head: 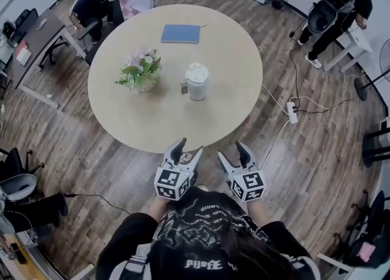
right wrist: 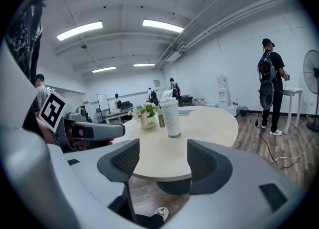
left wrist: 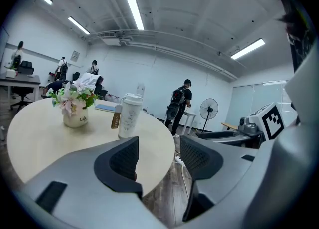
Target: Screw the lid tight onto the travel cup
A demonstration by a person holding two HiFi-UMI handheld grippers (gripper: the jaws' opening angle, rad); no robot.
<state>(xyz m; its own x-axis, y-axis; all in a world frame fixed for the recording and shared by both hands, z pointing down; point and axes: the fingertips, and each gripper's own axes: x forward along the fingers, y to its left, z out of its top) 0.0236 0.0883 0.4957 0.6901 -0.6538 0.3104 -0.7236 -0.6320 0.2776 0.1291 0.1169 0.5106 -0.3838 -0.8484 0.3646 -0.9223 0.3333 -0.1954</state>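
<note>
Tongs both released & empty, left tongs (head: pixel 186 151) & right tongs (head: pixel 234 156) short of table (head: pixel 152 120) w/ lidded travel cup (head: pixel 197 81).

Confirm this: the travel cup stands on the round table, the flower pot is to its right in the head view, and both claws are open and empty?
Wrong side: the head view shows the flower pot left of the travel cup. The rest stands.

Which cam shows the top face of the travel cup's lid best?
Head view. It looks steeply down on the lid, so its whole round top shows. The left gripper view and the right gripper view both see the travel cup side-on, with the lid only in profile as a white cap.
</note>
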